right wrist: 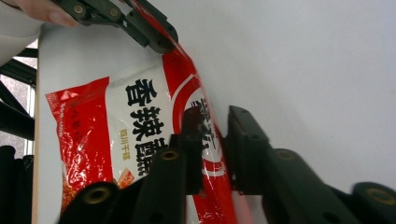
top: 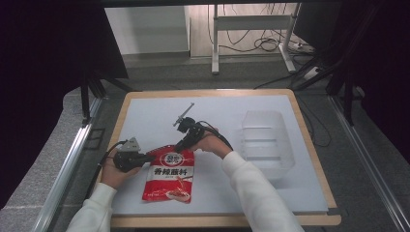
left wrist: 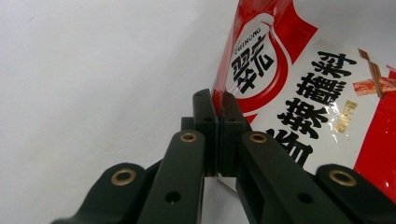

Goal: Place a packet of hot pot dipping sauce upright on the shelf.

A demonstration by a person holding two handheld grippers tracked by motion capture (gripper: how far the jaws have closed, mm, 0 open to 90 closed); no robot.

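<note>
You are pinching the top left corner of the sachet [top: 168, 175] with your left gripper [left wrist: 218, 114], jaws fully closed on the film. It is lying flat on the table [top: 232, 188]. Your right gripper [right wrist: 215, 140] is straddling the top edge, jaws slightly apart, not yet gripping. The pouch looks light, soft and slippery; take the sealed rim.

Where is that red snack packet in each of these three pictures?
High view: the red packet lies low and left of centre on the white table top.
Left gripper view: upper right, its edge pinched in the left gripper.
Right gripper view: left and centre, its top edge between the right gripper jaws.
Shared landmark: the packet's round logo.
</note>
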